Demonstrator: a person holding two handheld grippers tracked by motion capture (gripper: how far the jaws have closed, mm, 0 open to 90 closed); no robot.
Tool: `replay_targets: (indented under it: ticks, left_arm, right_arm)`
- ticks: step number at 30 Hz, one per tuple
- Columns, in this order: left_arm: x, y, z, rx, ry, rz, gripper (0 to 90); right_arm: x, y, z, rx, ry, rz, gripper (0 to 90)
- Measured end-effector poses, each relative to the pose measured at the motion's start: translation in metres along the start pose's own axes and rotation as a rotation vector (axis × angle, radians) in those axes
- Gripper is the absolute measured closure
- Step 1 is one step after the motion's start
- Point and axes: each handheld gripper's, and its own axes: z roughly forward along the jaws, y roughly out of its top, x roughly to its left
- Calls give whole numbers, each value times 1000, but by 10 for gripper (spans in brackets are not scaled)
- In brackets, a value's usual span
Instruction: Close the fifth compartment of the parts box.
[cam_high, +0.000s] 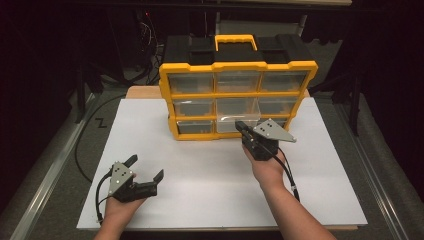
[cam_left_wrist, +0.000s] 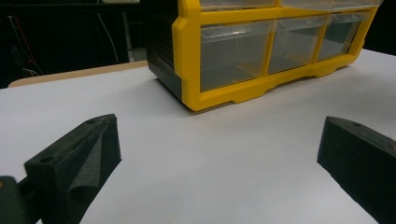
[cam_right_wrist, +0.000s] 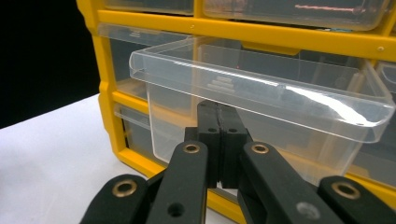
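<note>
- We are looking down on a white counter (cam_high: 210, 190) with a yellow-framed organiser (cam_high: 237, 100) standing toward twelve o'clock, its black body and yellow carry handle (cam_high: 236, 41) behind the drawer front.
- The organiser shows three rows of three clear drawers; the bottom row sits just above the counter surface.
- The middle drawer (cam_high: 238, 116) is pulled partway out of the frame toward us, its clear lip standing forward of its neighbours.
- Our right hand-held gripper (cam_high: 246, 131) is up against that drawer, at roughly two o'clock from the counter's middle, with the hand (cam_high: 267, 167) behind it and a cable trailing back along the forearm.
- In the right gripper view the two black jaws are pressed together with no gap between them, right under the drawer's (cam_right_wrist: 261, 100) overhanging lip, at its front wall; we cannot tell whether a tab is pinched between them.
- Our left hand-held gripper (cam_high: 145, 167) rests low at about seven o'clock, well apart from the organiser, held in the left hand (cam_high: 120, 202).
- Its jaws are spread wide, holding nothing; in the left gripper view the two black fingers (cam_left_wrist: 74, 163) sit at either edge with bare white counter (cam_left_wrist: 210, 163) between them.
- That view also catches the organiser's (cam_left_wrist: 187, 60) lower left corner and bottom drawers ahead at twelve o'clock.
</note>
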Motion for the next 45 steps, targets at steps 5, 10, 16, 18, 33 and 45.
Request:
replay_targets:
  ticks: [5,10,16,18,33,45]
  left_arm:
    - [0,0,1,6,-2,2,1]
    - [0,-1,2,7,-2,1,1]
    - [0,-1,2,8,-2,2,1]
    - [0,-1,2,7,-2,-1,2]
    - [0,-1,2,6,-6,0,2]
    - [0,-1,2,6,-6,0,1]
  right_arm:
    - [-3,3,5,8,-12,-1,900]
    - [-3,4,8,15,-18,2,900]
    - [-7,7,15,22,-34,-2,900]
    - [-8,7,16,26,-36,-2,900]
    - [-21,12,40,48,-88,15,900]
    - [-22,19,50,50,-99,-3,900]
